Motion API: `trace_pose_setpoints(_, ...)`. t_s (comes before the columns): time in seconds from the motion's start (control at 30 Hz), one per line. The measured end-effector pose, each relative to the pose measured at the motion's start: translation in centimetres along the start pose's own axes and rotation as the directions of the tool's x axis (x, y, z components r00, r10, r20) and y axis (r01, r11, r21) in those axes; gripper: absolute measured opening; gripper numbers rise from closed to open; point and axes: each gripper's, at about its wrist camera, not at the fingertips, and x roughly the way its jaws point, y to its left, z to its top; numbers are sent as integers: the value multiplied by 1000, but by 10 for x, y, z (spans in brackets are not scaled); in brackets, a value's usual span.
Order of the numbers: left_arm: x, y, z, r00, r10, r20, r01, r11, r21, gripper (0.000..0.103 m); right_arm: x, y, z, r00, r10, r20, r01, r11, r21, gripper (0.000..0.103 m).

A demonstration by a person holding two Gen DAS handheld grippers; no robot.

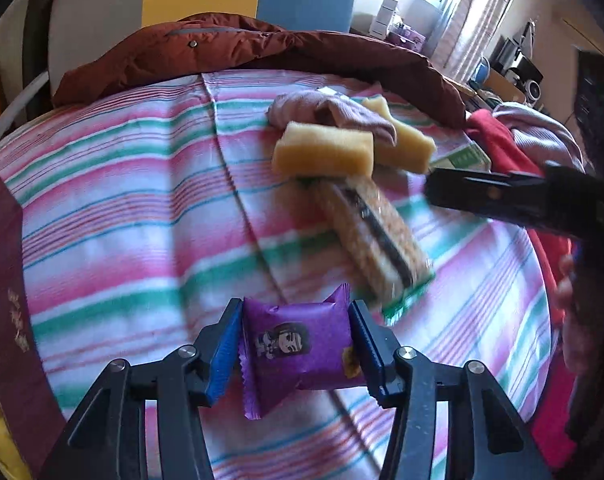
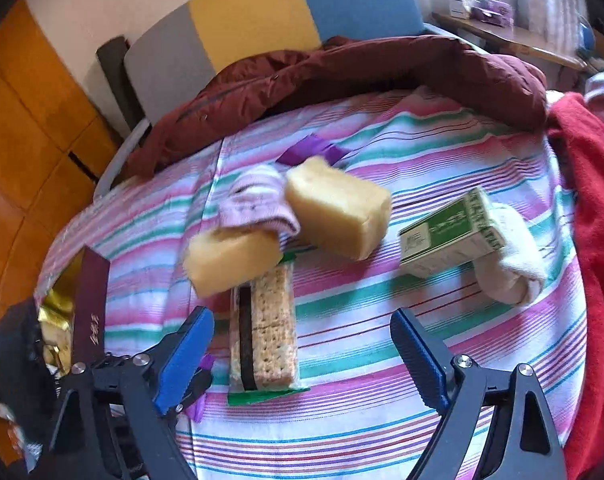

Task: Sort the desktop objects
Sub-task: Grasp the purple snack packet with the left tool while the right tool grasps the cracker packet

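On the striped cloth (image 1: 121, 208), the left tool (image 1: 295, 344) grips a purple packet (image 1: 297, 350); the right tool (image 2: 302, 352) stands open above the cracker pack (image 2: 267, 332).

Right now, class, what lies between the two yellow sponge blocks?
A crumpled pink-striped sock lies between the yellow sponge blocks, clearest in the right wrist view.

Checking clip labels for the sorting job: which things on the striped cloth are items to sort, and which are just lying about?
To sort: purple snack packet between the left gripper pads; cracker pack; two yellow sponges; green carton; pink sock; white sock.

Lying about: maroon jacket; red cloth; maroon box.
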Motion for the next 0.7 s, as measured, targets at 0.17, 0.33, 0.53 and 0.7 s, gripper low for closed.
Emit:
trace_pose_setpoints(0.17, -6, 2, -15, 1000, 16, 6, -16, 999, 29, 51, 16, 17, -6, 999, -24, -28, 23, 998, -62, 91)
trace_pose_setpoints(0.33, -8, 9, -18, 1000, 5, 14, -5, 1000, 16, 48, 40, 39, -8, 995, -82, -60, 73, 986, -149, 91)
trace_pose_setpoints(0.53, -9, 10, -20, 1000, 5, 22, -5, 1000, 29, 46, 66, 54, -10, 983, -153, -100, 125, 961, -246, 73)
trace_pose_setpoints(0.7, -12, 13, -22, 1000, 3, 18, -3, 1000, 3, 45, 57, 57, -18, 978, -169, -124, 130, 951, -279, 47)
